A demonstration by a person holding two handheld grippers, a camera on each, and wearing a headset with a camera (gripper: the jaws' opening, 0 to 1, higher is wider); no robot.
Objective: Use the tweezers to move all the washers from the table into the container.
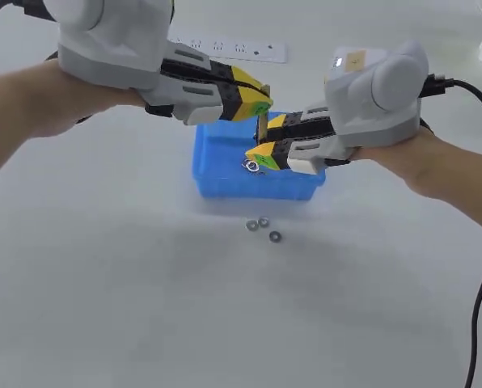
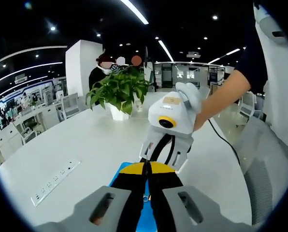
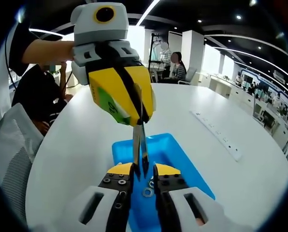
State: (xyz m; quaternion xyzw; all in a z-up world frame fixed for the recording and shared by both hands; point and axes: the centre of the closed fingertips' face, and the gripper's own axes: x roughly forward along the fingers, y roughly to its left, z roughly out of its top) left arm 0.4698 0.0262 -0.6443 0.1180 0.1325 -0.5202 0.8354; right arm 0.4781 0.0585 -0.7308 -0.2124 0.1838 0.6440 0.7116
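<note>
Washers (image 1: 263, 221), three of them, lie in a tight cluster on the bench (image 1: 144, 307), just in front of the blue container (image 1: 249, 191). At least two more rest on the container's floor (image 3: 147, 192). Above them the tweezers (image 3: 139, 145) hang upright, tips down inside the container. We cannot tell whether the tips carry anything.

The left tool (image 3: 139, 118) is clamped on the upper end of the tweezers. The right tool (image 3: 144, 171) comes in low, its jaws standing either side of the tweezers' legs. We cannot tell whether they pinch the legs or merely flank them.

We see several risks from here. The tweezers are held only at their top, so an uneven squeeze from the right tool could twist them in the left tool's grip and send the tips off line. The three washers on the bench lie flat and close together. Tips coming down at a slant may skid across the smooth bench and scatter them, or nip two at once and drop one on the way over. The container's front wall stands between the cluster and the drop point. A low carry could knock a washer loose against it or shove the container back towards the power strip (image 1: 233, 48).
</note>
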